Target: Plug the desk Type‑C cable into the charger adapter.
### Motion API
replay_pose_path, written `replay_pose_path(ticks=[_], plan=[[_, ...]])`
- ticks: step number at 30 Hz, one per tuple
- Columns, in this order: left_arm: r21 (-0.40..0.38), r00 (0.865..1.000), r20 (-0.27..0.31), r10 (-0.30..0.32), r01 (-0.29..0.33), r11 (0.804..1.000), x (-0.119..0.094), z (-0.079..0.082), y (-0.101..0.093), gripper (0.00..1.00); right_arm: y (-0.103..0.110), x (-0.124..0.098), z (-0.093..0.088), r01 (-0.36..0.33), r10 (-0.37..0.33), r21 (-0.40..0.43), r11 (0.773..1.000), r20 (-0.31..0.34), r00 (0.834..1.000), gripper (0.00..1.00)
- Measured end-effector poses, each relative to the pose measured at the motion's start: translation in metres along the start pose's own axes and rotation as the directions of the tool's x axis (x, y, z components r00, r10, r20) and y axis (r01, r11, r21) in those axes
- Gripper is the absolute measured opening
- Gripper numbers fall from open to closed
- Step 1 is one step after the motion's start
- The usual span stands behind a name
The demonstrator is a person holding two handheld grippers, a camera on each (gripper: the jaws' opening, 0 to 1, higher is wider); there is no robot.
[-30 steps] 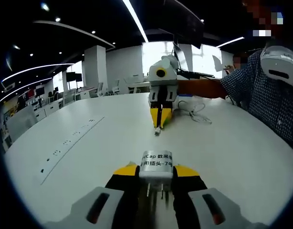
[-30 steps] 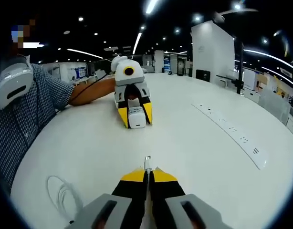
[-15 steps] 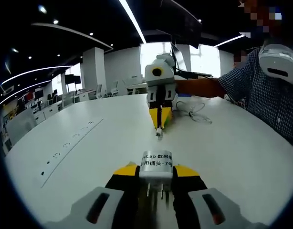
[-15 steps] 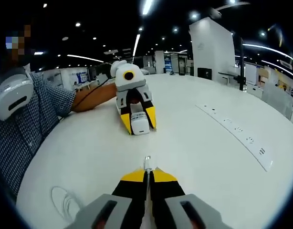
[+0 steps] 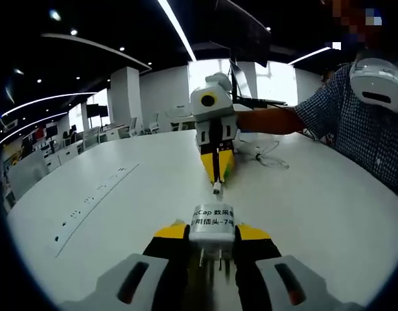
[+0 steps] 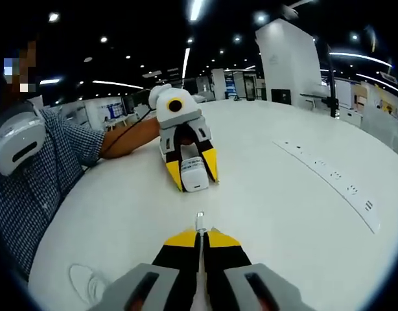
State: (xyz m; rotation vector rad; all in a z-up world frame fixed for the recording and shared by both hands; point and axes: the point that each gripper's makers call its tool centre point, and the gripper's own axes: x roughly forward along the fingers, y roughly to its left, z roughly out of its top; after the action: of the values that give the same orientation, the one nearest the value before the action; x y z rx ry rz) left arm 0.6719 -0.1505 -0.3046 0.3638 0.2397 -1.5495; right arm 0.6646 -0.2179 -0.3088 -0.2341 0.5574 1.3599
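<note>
Left gripper view: the left gripper [image 5: 212, 234] clamps a white charger adapter [image 5: 212, 225] between its yellow-tipped jaws above a round white table [image 5: 328, 214], facing the right gripper [image 5: 216, 176], whose jaws are closed narrow on the Type-C cable plug [image 5: 216, 188]; the cable's loose coil [image 5: 267, 155] lies on the table beside a person's checked sleeve [image 5: 354, 123]. Right gripper view: the right gripper [image 6: 200, 237] pinches the Type-C cable plug [image 6: 199, 222], its metal tip pointing at the charger adapter [image 6: 193, 175] in the left gripper [image 6: 193, 176], plug and adapter near but apart; a white power strip [image 6: 332, 180] lies flat on the table.
</note>
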Motion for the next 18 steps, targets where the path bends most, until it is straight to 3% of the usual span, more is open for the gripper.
replay_pose_path(ticks=[18], plan=[[0.005, 1.0, 0.0, -0.004, 0.004, 1.0, -0.001, 0.0, 0.002, 0.27, 0.003, 0.017, 0.009, -0.027, 0.027, 0.002, 1.0, -0.012, 1.0, 0.06]])
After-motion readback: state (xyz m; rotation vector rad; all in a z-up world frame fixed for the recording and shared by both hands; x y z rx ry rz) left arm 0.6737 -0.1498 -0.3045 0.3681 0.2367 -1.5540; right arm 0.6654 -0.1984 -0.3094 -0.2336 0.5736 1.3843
